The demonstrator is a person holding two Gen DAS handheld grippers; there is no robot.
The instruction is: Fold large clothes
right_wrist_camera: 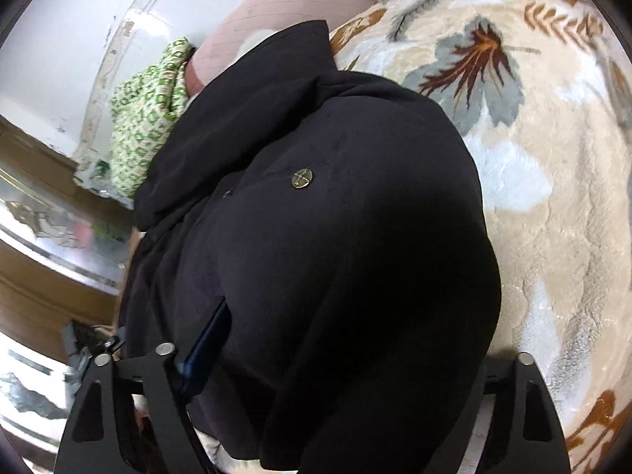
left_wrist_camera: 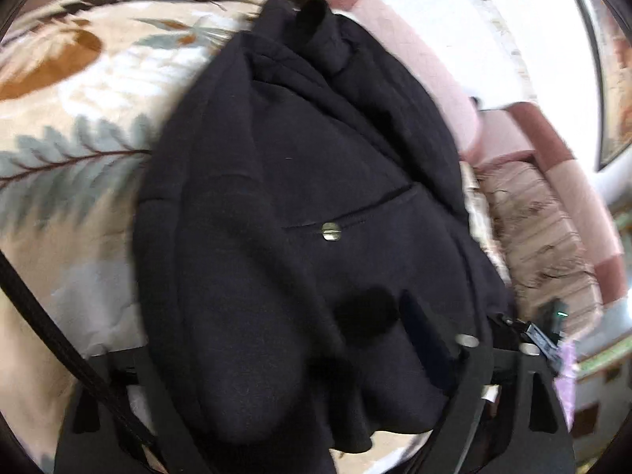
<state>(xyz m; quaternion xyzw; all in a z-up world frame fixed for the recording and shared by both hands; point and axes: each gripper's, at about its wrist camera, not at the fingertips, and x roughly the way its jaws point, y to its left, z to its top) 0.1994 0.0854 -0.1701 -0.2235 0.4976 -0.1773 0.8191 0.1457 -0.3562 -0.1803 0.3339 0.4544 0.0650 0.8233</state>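
Black fleece fills both views: a heavy dark jacket (left_wrist_camera: 300, 181) lies bunched on a cream blanket (left_wrist_camera: 71, 91) printed with grey and rust-brown leaves. In the left wrist view a pocket slit with a small metal snap (left_wrist_camera: 331, 232) crosses the cloth, and the left tongs (left_wrist_camera: 379, 328) sit low in the folds with one dark blue finger (left_wrist_camera: 424, 335) showing; the other is buried, so I cannot tell whether they pinch the fabric. In the right wrist view the jacket (right_wrist_camera: 316, 237) bulges over the right tongs (right_wrist_camera: 331, 359), a brass button (right_wrist_camera: 302, 178) near its middle. One blue finger (right_wrist_camera: 205, 351) presses against the cloth at the left edge, the other hidden, their state likewise unclear. A green-and-white patterned cloth (right_wrist_camera: 146, 118) lies just beyond the collar, beside a pink quilted cover (right_wrist_camera: 284, 0).
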